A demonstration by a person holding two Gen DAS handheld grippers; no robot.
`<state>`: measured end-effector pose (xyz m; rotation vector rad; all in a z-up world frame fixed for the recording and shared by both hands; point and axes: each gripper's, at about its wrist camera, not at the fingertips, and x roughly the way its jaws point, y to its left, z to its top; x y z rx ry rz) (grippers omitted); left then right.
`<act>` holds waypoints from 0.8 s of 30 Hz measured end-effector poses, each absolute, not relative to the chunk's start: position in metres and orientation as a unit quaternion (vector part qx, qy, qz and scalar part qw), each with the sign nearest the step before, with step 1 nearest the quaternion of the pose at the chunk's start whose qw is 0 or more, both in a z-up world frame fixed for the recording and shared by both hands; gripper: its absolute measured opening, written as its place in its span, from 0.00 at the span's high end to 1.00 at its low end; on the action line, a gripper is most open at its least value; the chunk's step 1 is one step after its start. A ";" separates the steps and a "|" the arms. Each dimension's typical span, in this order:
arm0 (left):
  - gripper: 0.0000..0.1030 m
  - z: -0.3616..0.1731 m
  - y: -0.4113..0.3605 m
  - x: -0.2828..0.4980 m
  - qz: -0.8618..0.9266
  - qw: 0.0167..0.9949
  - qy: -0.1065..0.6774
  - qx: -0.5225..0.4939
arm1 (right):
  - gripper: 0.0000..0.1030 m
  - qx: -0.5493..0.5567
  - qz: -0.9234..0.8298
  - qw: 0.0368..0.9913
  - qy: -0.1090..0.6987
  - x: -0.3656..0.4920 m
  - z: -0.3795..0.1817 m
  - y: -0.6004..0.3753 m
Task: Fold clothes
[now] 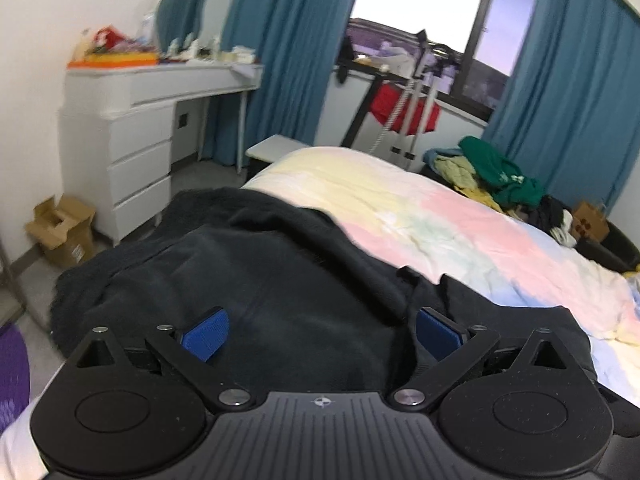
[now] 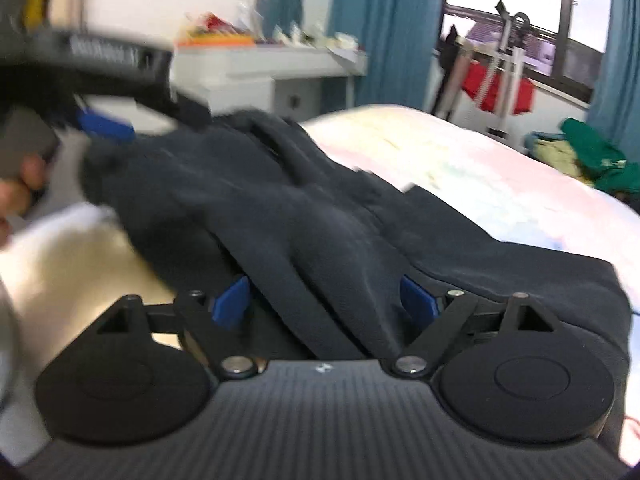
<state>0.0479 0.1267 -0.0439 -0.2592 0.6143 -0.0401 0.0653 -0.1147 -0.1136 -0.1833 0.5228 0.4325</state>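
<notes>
Two hand-held grippers over one dark garment (image 1: 256, 280) spread across the near end of the bed (image 1: 420, 216). Left hand-held gripper (image 1: 320, 334) with blue pads (image 1: 206, 336) set wide apart, fabric lying between and beneath them, nothing pinched. Right hand-held gripper (image 2: 324, 300) likewise spread wide, a raised fold of the same dark garment (image 2: 304, 216) running between its blue pads (image 2: 232, 300), no clamping visible. From the right wrist view, blurred: left hand-held gripper at far left (image 2: 106, 126), a blue pad against the garment's far-left edge, a hand (image 2: 16, 196) behind it; grip there impossible to tell. Garment rumpled, ridged along its middle, draped over the bed's near-left corner. Pastel bedsheet bare to the right. Far right on the bed, a heap of clothes (image 1: 500, 176), green on top. Far left against the wall, white dresser (image 1: 132, 152) with cluttered tabletop. Cardboard box (image 1: 64, 228) on the floor beside it. Blue curtains (image 1: 292, 40) flanking the window (image 1: 432, 12).
</notes>
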 end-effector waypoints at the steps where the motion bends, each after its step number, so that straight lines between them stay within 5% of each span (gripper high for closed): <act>1: 0.02 -0.043 0.134 0.044 -0.014 0.942 0.305 -0.138 | 0.18 -0.076 0.223 0.938 0.254 0.062 -0.109 -0.116; 5: 0.00 -0.043 0.169 0.029 -0.005 0.931 0.294 -0.218 | 0.18 -0.011 0.229 0.947 0.225 0.053 -0.089 -0.131; 10: 0.00 -0.064 0.208 0.019 0.024 0.886 0.303 -0.350 | 0.19 -0.059 0.106 0.976 0.183 0.053 -0.088 -0.144; 16: 0.01 -0.097 0.233 0.022 0.046 0.835 0.299 -0.461 | 0.18 -0.023 0.066 0.945 0.320 0.101 -0.140 -0.148; 24: 0.03 -0.121 0.252 0.048 0.112 0.824 0.279 -0.480 | 0.17 -0.016 0.063 0.942 0.330 0.107 -0.146 -0.141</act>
